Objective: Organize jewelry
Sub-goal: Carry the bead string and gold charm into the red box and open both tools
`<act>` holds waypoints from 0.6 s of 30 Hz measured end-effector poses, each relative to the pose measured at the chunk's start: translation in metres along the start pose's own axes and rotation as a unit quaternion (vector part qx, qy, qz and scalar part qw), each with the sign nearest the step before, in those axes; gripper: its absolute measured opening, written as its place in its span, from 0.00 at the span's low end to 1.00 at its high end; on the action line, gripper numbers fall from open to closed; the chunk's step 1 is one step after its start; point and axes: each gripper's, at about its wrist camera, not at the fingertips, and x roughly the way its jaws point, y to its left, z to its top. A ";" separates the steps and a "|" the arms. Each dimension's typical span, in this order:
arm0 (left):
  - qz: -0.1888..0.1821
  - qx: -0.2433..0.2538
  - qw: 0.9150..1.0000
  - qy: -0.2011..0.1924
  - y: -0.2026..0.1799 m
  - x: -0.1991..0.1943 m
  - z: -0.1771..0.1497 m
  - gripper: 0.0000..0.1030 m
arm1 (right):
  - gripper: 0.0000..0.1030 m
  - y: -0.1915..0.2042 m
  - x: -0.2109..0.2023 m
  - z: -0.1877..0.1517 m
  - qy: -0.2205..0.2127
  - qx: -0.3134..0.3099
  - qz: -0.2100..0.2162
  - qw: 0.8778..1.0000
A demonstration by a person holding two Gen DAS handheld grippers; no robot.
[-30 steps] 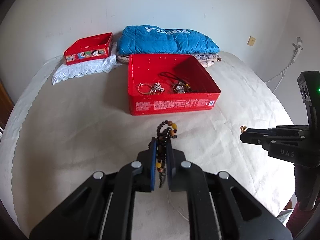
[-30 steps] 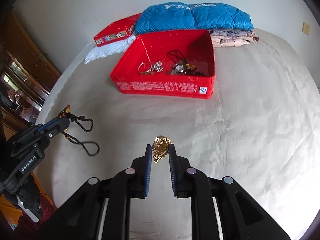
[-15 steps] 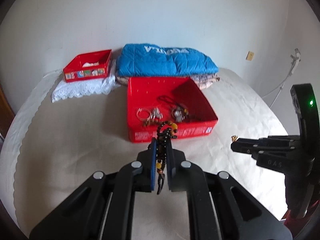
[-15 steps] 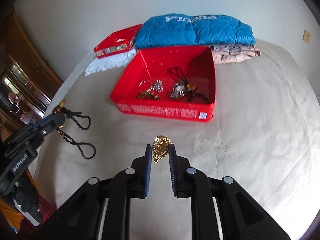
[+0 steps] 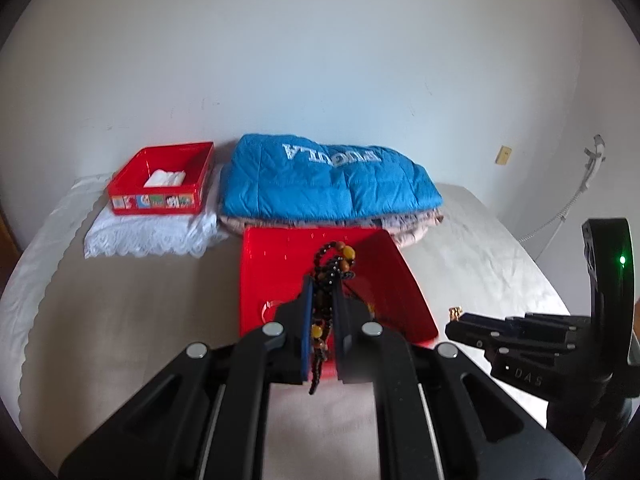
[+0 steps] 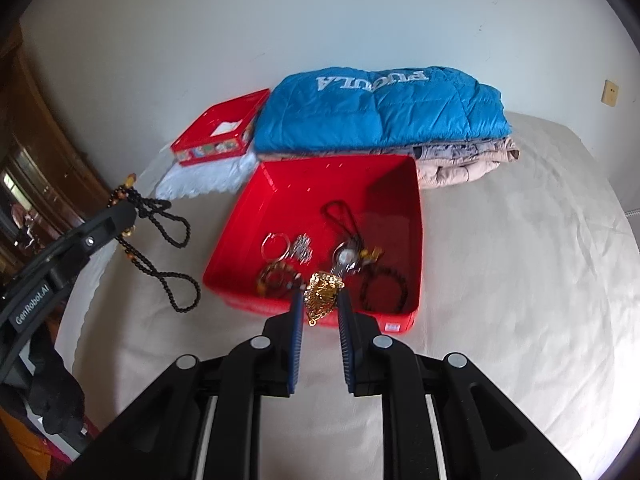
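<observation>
My left gripper (image 5: pixel 322 284) is shut on a dark beaded necklace (image 5: pixel 328 276) with amber beads, held above the near edge of the big red box (image 5: pixel 272 256). From the right wrist view the necklace (image 6: pixel 168 224) hangs from that gripper left of the box. My right gripper (image 6: pixel 320 298) is shut on a gold chain piece (image 6: pixel 322 290), held over the near wall of the red box (image 6: pixel 412 216). Inside lie a silver ring (image 6: pixel 276 244), bracelets and a dark cord (image 6: pixel 340 216).
A small red tin (image 5: pixel 160 180) sits on a white lace cloth (image 5: pixel 148 232) at the back left. A folded blue quilt (image 5: pixel 328 176) lies behind the big box, against the wall. The bed sheet (image 6: pixel 520 280) spreads to the right.
Both grippers have moved forward and up toward the red box, each carrying its jewelry. The box now sits right under the fingertips.
</observation>
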 end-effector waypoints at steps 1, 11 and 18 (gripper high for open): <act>-0.002 -0.001 1.000 -0.001 0.000 0.005 0.004 0.07 | 0.16 -0.001 0.004 0.004 0.000 0.002 0.000 1.000; 0.005 0.000 1.000 0.002 0.003 0.075 0.035 0.07 | 0.16 -0.020 0.055 0.042 0.006 0.013 -0.030 0.999; 0.014 0.000 0.999 0.052 0.012 0.145 0.042 0.07 | 0.16 -0.028 0.106 0.068 0.017 0.010 -0.052 0.998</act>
